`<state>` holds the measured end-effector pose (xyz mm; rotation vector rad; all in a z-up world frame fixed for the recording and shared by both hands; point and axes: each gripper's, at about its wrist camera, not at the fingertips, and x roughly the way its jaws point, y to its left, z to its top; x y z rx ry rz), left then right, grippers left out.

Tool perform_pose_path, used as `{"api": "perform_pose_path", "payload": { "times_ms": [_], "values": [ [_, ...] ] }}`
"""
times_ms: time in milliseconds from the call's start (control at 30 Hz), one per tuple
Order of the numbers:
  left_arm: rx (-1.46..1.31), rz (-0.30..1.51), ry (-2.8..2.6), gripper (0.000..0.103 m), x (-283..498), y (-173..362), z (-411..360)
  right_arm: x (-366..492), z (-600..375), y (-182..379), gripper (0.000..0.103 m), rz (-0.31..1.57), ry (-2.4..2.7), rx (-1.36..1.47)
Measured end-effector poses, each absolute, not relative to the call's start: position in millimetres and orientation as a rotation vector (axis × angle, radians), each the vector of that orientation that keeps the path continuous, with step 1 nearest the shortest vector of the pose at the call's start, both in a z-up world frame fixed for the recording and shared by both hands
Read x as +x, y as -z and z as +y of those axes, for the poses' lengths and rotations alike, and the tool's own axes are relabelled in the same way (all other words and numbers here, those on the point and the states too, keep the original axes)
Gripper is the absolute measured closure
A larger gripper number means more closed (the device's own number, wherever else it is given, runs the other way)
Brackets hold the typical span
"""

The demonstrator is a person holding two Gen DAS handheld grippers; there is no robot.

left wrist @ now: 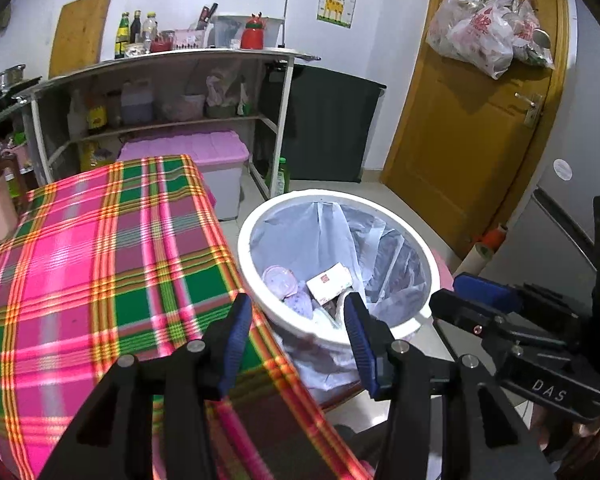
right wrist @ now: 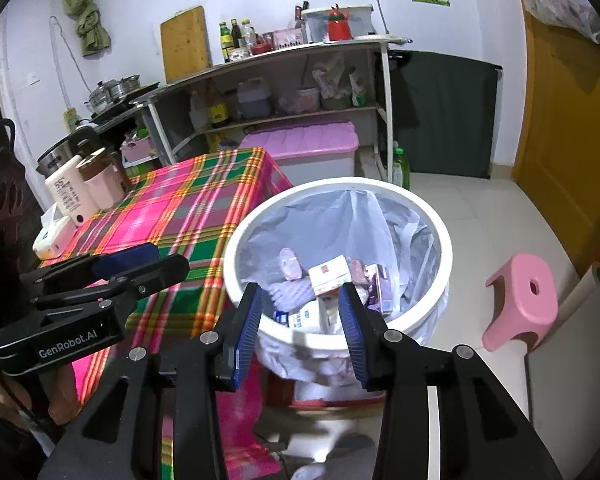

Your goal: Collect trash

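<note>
A white trash bin (left wrist: 329, 194) lined with a clear bag stands beside the table. Inside lie a white carton with red print (left wrist: 328, 282), a pink round lid (left wrist: 278, 280) and other wrappers. My left gripper (left wrist: 298, 304) hangs open over the bin's near rim and the table edge, nothing between its blue pads. In the right wrist view the bin (right wrist: 447, 254) holds the carton (right wrist: 328, 274) and a white bottle with a blue label (right wrist: 306, 316). My right gripper (right wrist: 300, 292) is open and empty above the bin's near rim. Each gripper also shows in the other's view: the right gripper (left wrist: 460, 292), the left gripper (right wrist: 152, 260).
A pink and green plaid cloth (left wrist: 100, 260) covers the table left of the bin. A pink kettle (right wrist: 100, 184) and a tissue pack (right wrist: 54, 236) stand at its far corner. A pink stool (right wrist: 524, 304) sits on the tiled floor to the right. A pink-lidded box (left wrist: 204, 152), shelf rack and yellow door (left wrist: 480, 120) are behind.
</note>
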<state>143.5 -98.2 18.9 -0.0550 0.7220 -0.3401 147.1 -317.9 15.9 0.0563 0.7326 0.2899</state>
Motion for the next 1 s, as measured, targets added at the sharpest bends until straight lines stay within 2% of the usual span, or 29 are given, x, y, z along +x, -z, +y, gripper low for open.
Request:
{"api": "perform_pose_path", "payload": {
  "times_ms": [600, 1000],
  "values": [
    [-0.035, 0.667, 0.255, 0.053, 93, -23, -79, 104, -297, -24, 0.061, 0.691, -0.311, 0.022],
    [-0.031, 0.659, 0.245, 0.053, 89, -23, -79, 100, -295, -23, 0.061, 0.685, -0.308, 0.017]
  ]
}}
